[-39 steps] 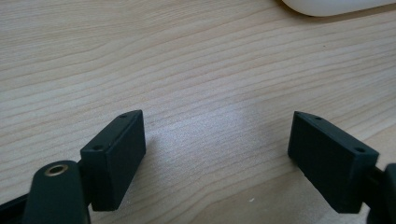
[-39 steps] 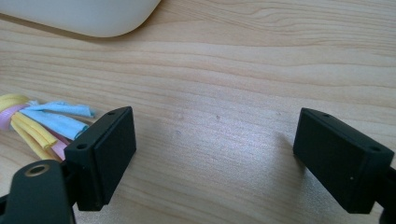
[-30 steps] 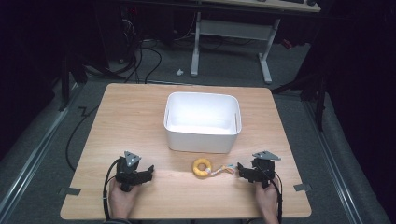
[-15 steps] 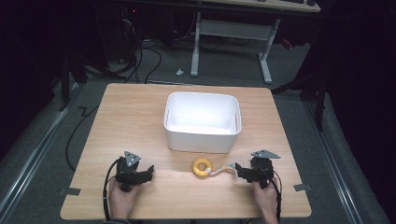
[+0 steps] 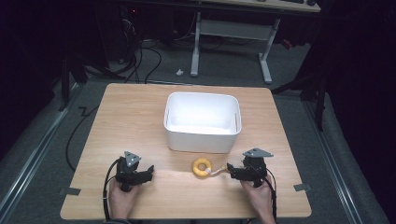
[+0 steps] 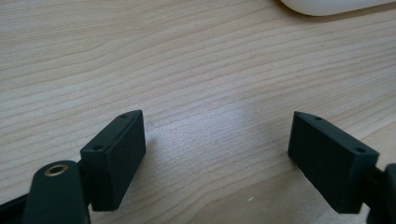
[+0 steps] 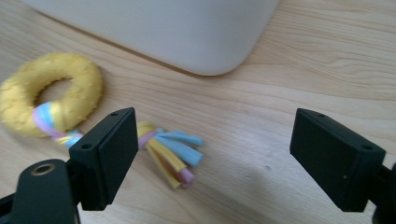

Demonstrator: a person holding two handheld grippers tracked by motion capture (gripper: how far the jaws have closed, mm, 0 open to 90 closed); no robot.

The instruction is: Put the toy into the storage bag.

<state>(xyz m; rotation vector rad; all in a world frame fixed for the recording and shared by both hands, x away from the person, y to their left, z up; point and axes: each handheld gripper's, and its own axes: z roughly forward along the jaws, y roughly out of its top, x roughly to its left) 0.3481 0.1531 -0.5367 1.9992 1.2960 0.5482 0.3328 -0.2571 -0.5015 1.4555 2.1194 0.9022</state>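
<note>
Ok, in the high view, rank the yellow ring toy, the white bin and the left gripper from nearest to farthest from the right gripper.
1. Yellow ring toy: just left of the right gripper, its tassel reaching toward the open jaws.
2. White bin: behind, toward the table's middle.
3. Left gripper: across the near edge, on the table's left side.

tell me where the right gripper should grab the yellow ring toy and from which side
Probably the ring body of the yellow ring toy, not the loose tassel. The ring lies flat on the table, in front of the white bin, so come down from above, one jaw in the hole and one outside. The right gripper is open, with the tassel between its jaws.
</note>
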